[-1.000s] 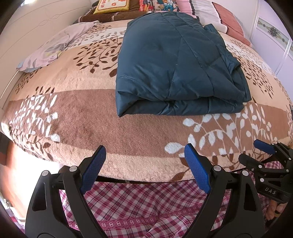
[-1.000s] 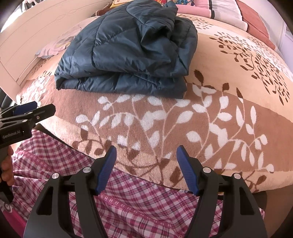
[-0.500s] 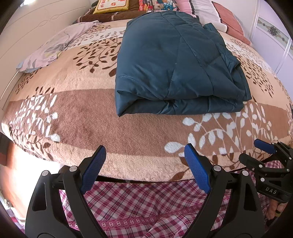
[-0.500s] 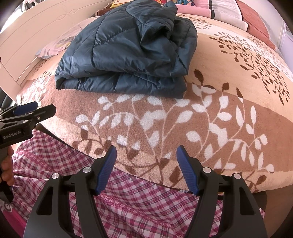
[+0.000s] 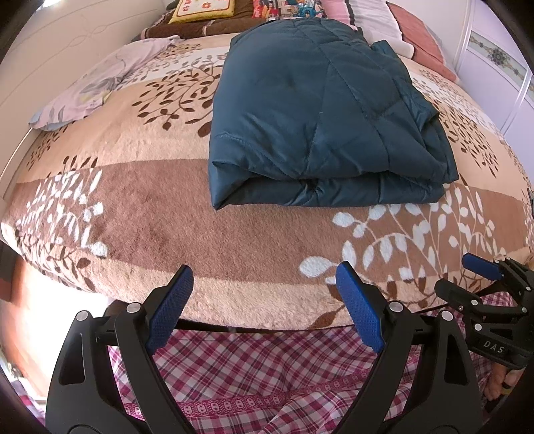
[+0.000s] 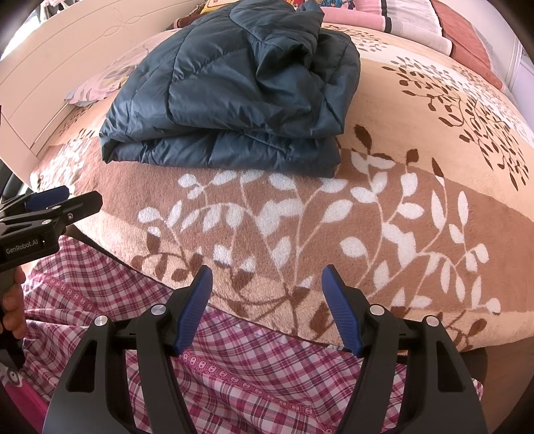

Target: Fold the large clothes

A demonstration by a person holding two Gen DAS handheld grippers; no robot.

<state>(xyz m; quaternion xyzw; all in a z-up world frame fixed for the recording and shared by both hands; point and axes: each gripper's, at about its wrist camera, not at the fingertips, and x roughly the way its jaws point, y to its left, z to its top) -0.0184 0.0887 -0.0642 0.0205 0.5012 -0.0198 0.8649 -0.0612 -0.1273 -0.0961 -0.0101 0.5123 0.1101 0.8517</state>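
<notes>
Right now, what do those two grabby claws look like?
Both are black plastic. The left gripper and right gripper each have two blue textured pads, silver screws and triangular cut-outs. White lettering marks their sides: "DAS" and "GenRobot.AI".

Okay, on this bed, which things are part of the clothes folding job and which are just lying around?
Part of the job:
- dark blue padded jacket, folded on the leaf-patterned blanket
- left gripper, open, holding nothing
- right gripper, open, holding nothing

Just lying about:
- pale floral cloth at the bed's far left
- yellow cushion
- pink and white pillows
</notes>
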